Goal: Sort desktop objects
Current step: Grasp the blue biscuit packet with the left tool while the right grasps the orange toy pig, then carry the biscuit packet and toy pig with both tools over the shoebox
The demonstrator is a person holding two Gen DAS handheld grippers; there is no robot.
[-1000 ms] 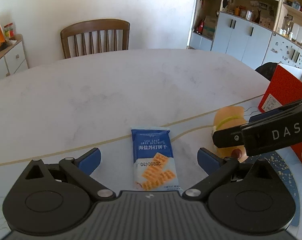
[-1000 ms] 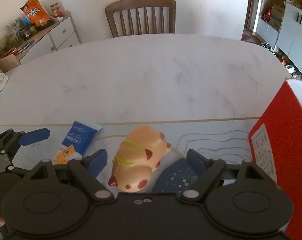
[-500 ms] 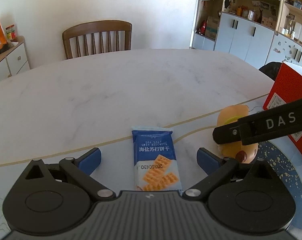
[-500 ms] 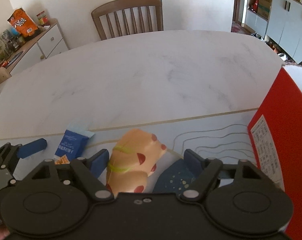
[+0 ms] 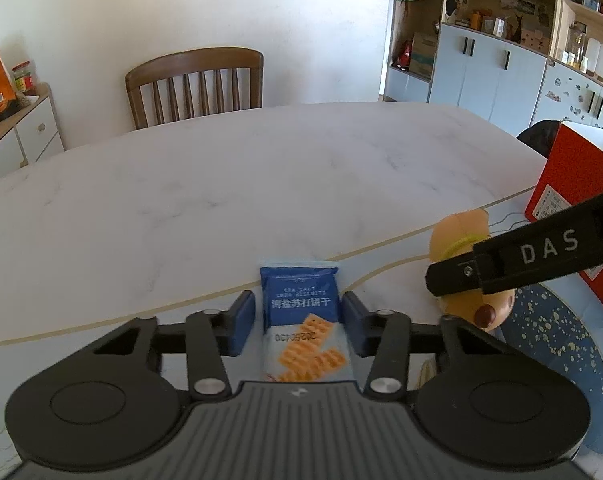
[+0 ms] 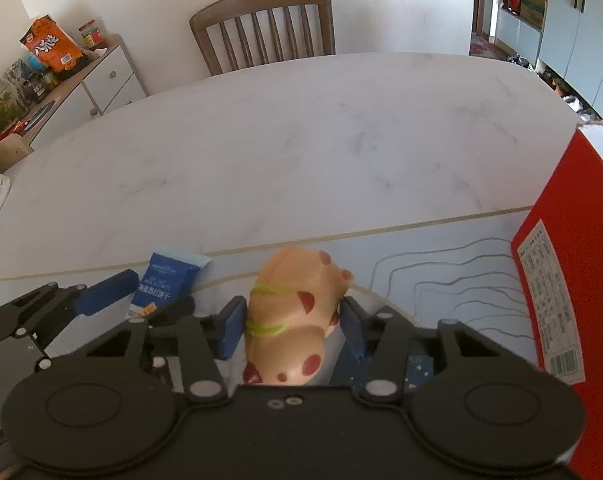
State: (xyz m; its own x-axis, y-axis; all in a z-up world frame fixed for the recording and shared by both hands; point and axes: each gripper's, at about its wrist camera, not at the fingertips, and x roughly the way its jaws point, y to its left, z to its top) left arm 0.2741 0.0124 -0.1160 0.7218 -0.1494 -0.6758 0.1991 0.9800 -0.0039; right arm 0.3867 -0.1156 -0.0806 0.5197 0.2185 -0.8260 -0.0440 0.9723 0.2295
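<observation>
A blue and white biscuit packet [image 5: 301, 320] lies flat on the desk mat, and my left gripper [image 5: 299, 322] is shut on its sides. The packet also shows in the right wrist view [image 6: 165, 286], beside the left gripper's blue fingers [image 6: 109, 292]. A tan squishy hot-dog toy [image 6: 293, 312] with red spots and a green band lies on the mat, and my right gripper [image 6: 293, 330] is shut on it. In the left wrist view the toy [image 5: 461, 240] sits partly behind the right gripper's black body.
A red box [image 6: 561, 288] stands upright at the right on the pale desk mat [image 6: 441, 264]. The marble table [image 5: 241, 184] stretches ahead, with a wooden chair [image 5: 195, 84] behind it. A sideboard [image 6: 73, 84] with snack bags is far left; cabinets [image 5: 501, 68] are far right.
Both grippers went from wide open to closed: the left fingers closed onto the biscuit packet, the right fingers onto the hot-dog toy. Both grippers moved slightly forward.
</observation>
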